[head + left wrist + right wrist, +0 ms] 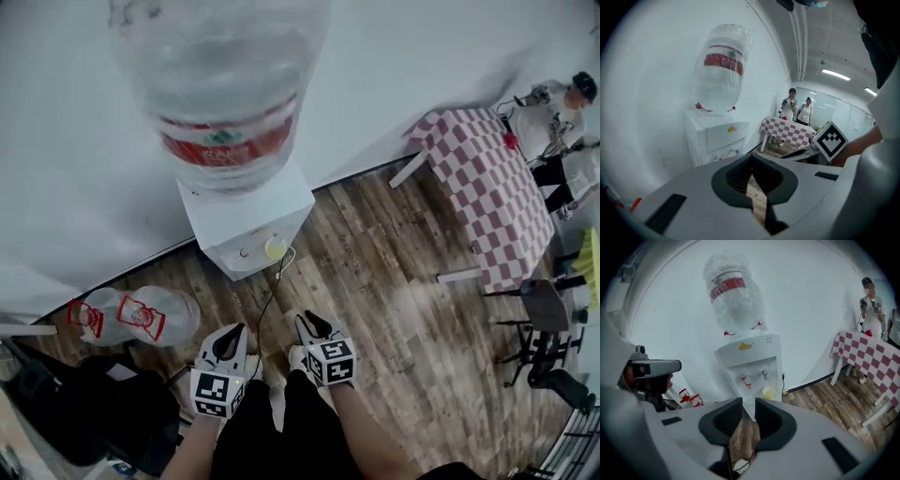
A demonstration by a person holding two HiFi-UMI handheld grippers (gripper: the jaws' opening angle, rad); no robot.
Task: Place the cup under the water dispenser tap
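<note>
Nearest us, the left gripper [228,339] has its jaws together and empty. The right gripper [314,326] has its jaws narrowly apart, also empty. Farther off, the cup [768,392] sits in the dispenser [749,363] recess, below a tap [764,374]. We judge the placing done, and nothing seems left to do.

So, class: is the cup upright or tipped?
Upright: the cup stands in the dispenser below the taps, its round mouth facing up.
</note>
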